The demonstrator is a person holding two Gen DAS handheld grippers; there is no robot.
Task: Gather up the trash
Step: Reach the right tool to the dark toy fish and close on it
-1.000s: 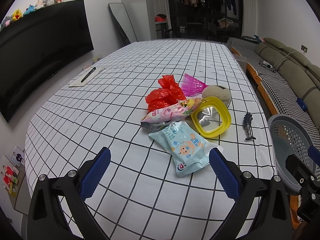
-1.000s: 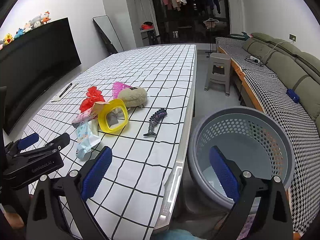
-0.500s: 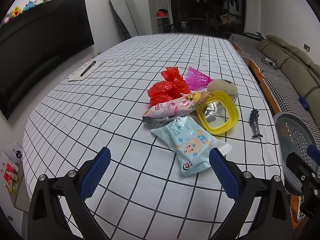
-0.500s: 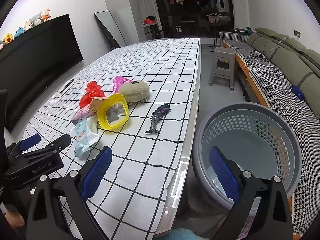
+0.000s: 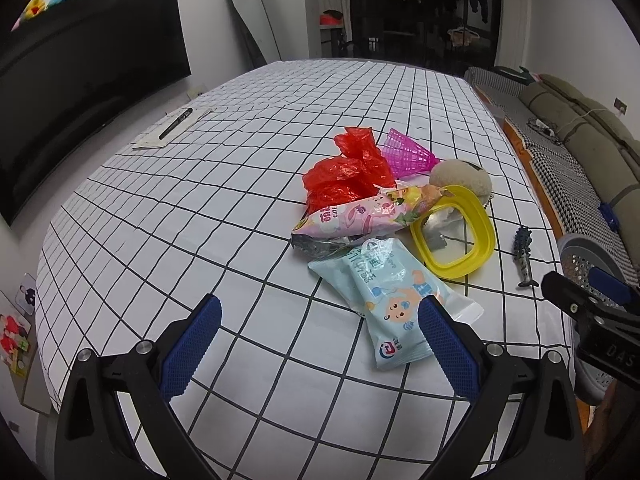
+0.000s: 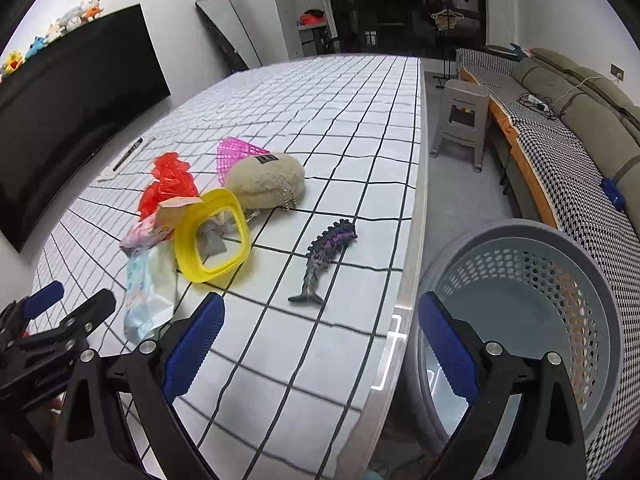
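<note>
Currently I hold the left gripper [image 5: 318, 330] low over the bench [image 5: 200, 208], fingers spread and empty, the light-blue wet-wipes pack [image 5: 394, 300] lying flat just ahead of the right-hand finger. The right gripper [image 6: 320, 344] is likewise spread and empty, straddling the bench edge beside the grey perforated basket [image 6: 560, 280]. I judge the pack light, soft and slick; I would pinch its crimped end seam, since the middle may slide. Behind it, a pink snack wrapper [image 5: 360, 216] reads "CUTE". Red plastic bag [image 5: 348, 168]: flimsy; grip a bunched fold.
</note>
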